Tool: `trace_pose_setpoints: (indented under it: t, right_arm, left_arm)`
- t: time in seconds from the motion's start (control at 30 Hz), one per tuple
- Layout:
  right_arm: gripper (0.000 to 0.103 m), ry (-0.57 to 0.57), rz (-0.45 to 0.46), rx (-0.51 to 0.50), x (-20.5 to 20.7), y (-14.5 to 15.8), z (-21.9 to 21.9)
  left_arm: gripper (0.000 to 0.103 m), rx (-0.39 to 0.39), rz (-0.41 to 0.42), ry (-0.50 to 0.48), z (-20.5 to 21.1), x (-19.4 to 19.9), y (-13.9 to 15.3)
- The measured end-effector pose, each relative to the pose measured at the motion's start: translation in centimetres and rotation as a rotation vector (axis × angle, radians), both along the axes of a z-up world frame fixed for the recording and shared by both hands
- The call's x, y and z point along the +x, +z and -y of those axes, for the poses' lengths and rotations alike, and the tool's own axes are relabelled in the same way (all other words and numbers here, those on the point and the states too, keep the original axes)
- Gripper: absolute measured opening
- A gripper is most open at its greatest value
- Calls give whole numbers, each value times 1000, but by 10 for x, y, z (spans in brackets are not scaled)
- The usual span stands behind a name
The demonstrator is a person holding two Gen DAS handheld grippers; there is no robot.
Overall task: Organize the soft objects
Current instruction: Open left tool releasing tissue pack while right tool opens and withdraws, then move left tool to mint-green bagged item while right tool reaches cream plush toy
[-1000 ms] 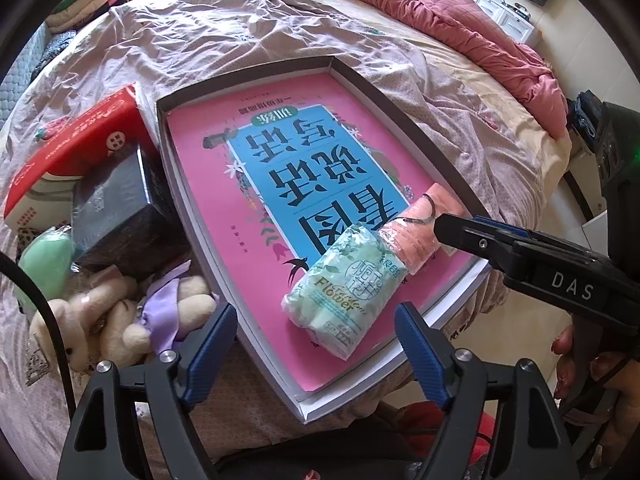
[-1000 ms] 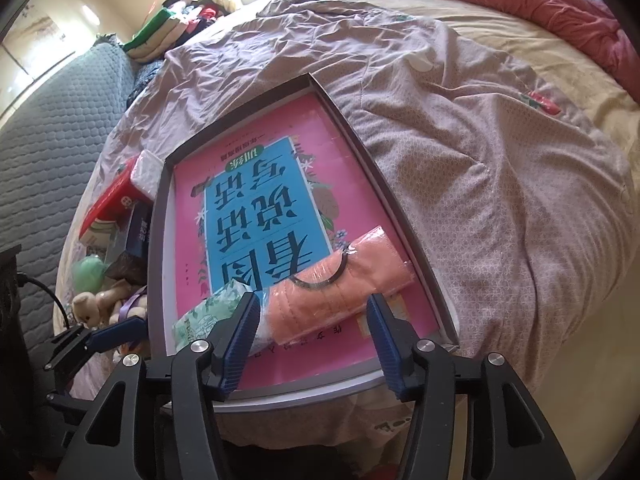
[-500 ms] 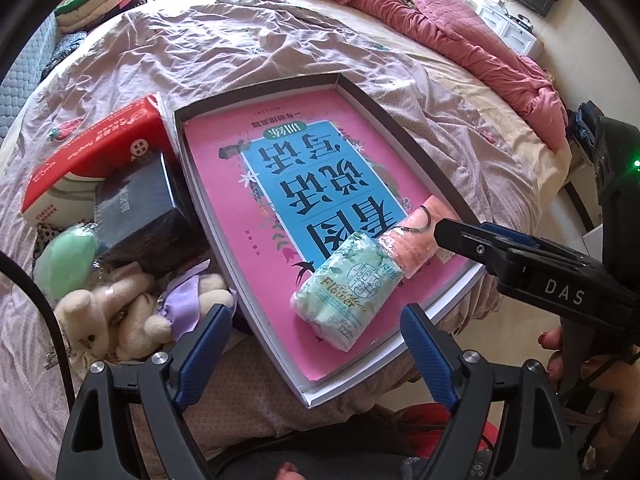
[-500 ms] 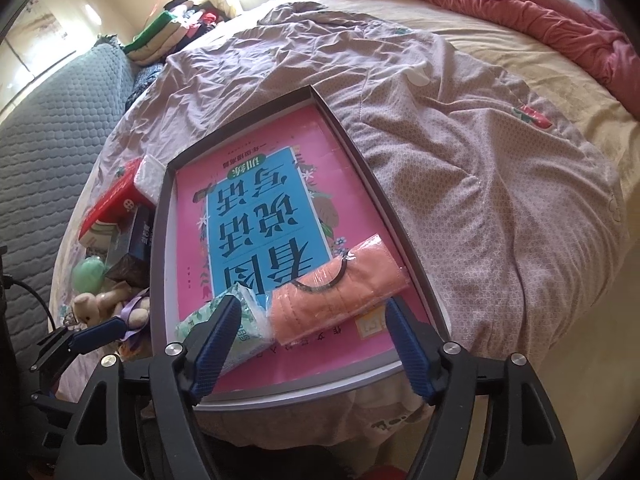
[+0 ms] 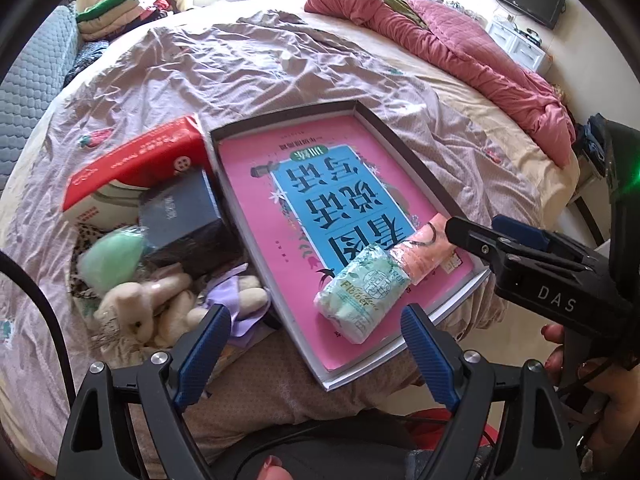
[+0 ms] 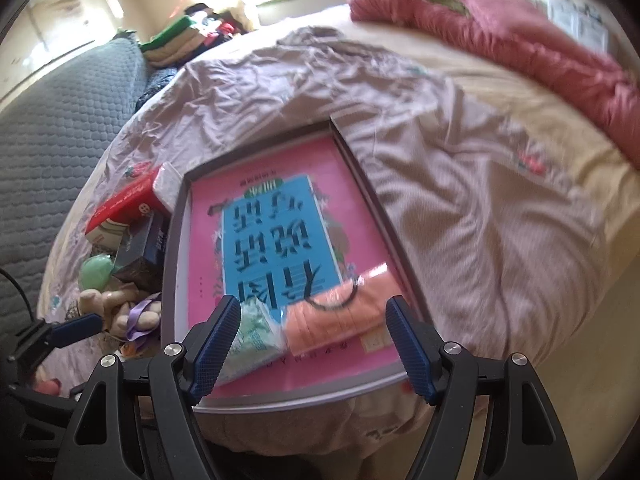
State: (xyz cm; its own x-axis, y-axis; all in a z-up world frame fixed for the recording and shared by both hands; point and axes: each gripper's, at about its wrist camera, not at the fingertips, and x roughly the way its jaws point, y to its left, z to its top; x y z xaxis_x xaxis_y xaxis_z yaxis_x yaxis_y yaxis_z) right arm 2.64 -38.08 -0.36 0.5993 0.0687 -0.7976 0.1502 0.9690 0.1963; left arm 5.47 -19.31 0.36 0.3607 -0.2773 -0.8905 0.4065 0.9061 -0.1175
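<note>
Left wrist view: the left gripper (image 5: 316, 336) hangs with fingers spread and empty above the green tissue pack (image 5: 362, 294), which lies in the shallow box (image 5: 280, 118) touching the orange cloth roll (image 5: 424, 248). Outside it wait the plush rabbit (image 5: 148, 308), green pouch (image 5: 112, 256) and red tissue pack (image 5: 132, 164). Right wrist view: the right gripper (image 6: 312, 344) is likewise released and empty above the roll. Judgement: two items placed; next, reach for the pile beside the box.

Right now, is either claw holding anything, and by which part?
Nothing is held. The left claw and right claw are both open, above the green tissue pack and orange packet in the tray.
</note>
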Motion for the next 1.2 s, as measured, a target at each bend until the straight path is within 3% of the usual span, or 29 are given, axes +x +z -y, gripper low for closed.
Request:
trace_pose_setpoints:
  t: [0.33,0.67,1.2]
  right_arm:
    - [78,70,49,-55,-1,20,-31]
    - [78,130,86,-96,-9,38,-56]
    - [78,198,126,-80,-16,58,-95]
  left_arm:
    - [87,21,62,60,-25,-8,23]
    - [87,-8,63,114,-51,-12,31]
    - [87,-24,93,201,-103,-18,44]
